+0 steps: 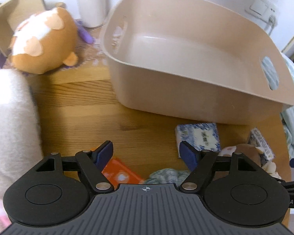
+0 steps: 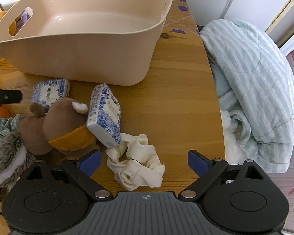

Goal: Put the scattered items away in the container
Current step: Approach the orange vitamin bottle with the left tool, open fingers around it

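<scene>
An empty beige tub (image 1: 186, 90) stands on the wooden table, also in the right wrist view (image 2: 84, 45). My left gripper (image 1: 148, 152) is open and empty above an orange packet (image 1: 121, 173) and a green cloth (image 1: 166, 175). A blue-white tissue pack (image 1: 198, 136) lies in front of the tub. My right gripper (image 2: 144, 161) is open and empty over a crumpled white cloth (image 2: 135, 166). To its left lie a second tissue pack (image 2: 105, 113), the first pack (image 2: 49, 92) and a brown plush toy (image 2: 62, 125).
An orange-white plush (image 1: 41, 39) and a white cylinder (image 1: 92, 2) sit behind the tub at the left. A white fluffy item (image 1: 9, 121) lies at the left edge. A striped blue quilt (image 2: 250, 82) lies beyond the table's right edge. A grey furry toy (image 2: 4, 156) lies at lower left.
</scene>
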The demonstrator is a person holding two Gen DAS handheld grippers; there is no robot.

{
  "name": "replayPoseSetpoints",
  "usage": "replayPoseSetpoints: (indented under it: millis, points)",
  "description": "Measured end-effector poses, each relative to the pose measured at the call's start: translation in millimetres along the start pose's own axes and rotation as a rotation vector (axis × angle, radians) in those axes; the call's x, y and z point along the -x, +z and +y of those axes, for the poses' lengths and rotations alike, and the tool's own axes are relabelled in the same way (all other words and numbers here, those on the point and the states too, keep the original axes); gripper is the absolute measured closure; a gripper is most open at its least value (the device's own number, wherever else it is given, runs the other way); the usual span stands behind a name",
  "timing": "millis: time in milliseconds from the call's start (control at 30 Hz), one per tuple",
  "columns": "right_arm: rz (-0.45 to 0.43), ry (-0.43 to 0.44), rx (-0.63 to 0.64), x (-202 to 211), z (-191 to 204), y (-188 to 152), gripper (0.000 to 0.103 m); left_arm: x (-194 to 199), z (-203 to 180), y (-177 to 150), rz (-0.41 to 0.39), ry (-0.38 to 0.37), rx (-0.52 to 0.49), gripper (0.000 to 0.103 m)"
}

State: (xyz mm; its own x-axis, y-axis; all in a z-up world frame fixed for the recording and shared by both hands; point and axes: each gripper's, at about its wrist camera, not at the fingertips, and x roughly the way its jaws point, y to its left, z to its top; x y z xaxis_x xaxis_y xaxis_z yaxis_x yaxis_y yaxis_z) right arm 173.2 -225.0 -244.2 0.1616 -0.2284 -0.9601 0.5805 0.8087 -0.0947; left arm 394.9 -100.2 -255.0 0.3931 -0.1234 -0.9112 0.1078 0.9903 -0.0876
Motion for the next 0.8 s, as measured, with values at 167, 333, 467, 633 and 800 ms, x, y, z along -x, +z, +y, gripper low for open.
replayPoseSetpoints:
  millis: [167,333,467,633,800]
  points:
    - [-0.003,0.003,0.0,0.8,0.7,-0.7,0.006,6.5,20.9,-3.6,0.03,0.044,0.028,0.027]
    - [-0.009,0.009,0.009,0.9,0.5,1.6,0.006,0.7,31.0,-13.7,0.082,0.049,0.062,0.027]
    - [-0.009,0.008,0.016,1.5,0.6,1.6,0.006,-0.2,20.9,-19.4,0.08,0.036,0.052,0.026]
    - [-0.016,0.002,0.018,1.9,-3.1,3.9,0.006,1.4,12.6,-20.2,0.067,-0.003,0.06,0.026]
    - [-0.025,0.006,0.025,2.7,-2.4,4.6,0.006,3.2,9.2,-17.7,0.056,-0.018,0.065,0.026]
